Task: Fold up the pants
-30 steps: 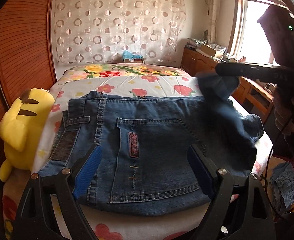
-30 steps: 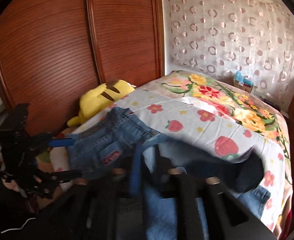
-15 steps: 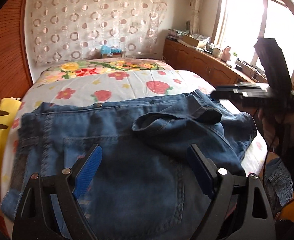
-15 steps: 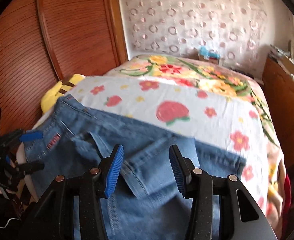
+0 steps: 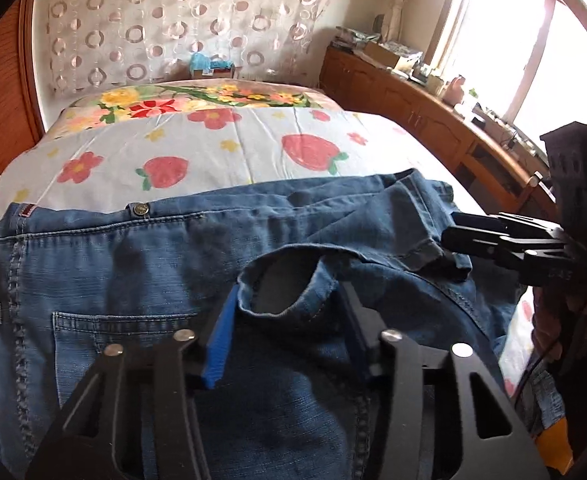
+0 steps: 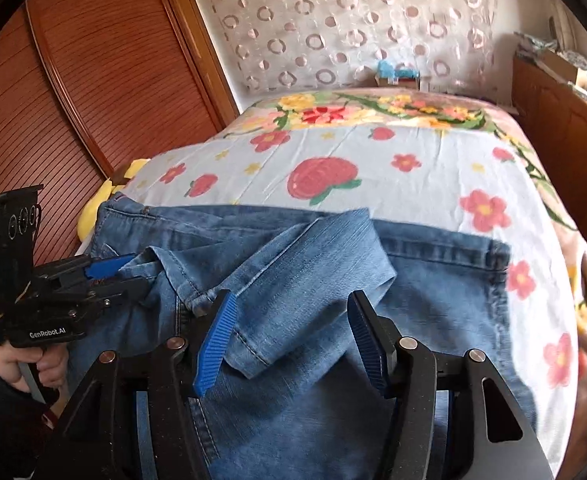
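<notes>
Blue denim pants (image 5: 141, 280) lie on the bed, waistband to the left, the legs folded back over the seat. In the left wrist view my left gripper (image 5: 289, 308) stands around a rumpled leg hem (image 5: 289, 292), jaws partly closed about it. In the right wrist view my right gripper (image 6: 293, 320) is open over a folded leg end (image 6: 313, 264), pads apart. The left gripper shows there at the left (image 6: 105, 276), at the pants' edge. The right gripper shows at the right of the left wrist view (image 5: 505, 244).
The bed has a white sheet with strawberries and flowers (image 5: 197, 148). A yellow plush toy (image 6: 105, 196) lies at the bed's left edge by the wooden wardrobe (image 6: 73, 100). A wooden cabinet (image 5: 421, 120) runs along the right under the window.
The right gripper carried the legs over the seat and let them go. The left gripper has moved right onto the leg hem and its jaws have narrowed.
</notes>
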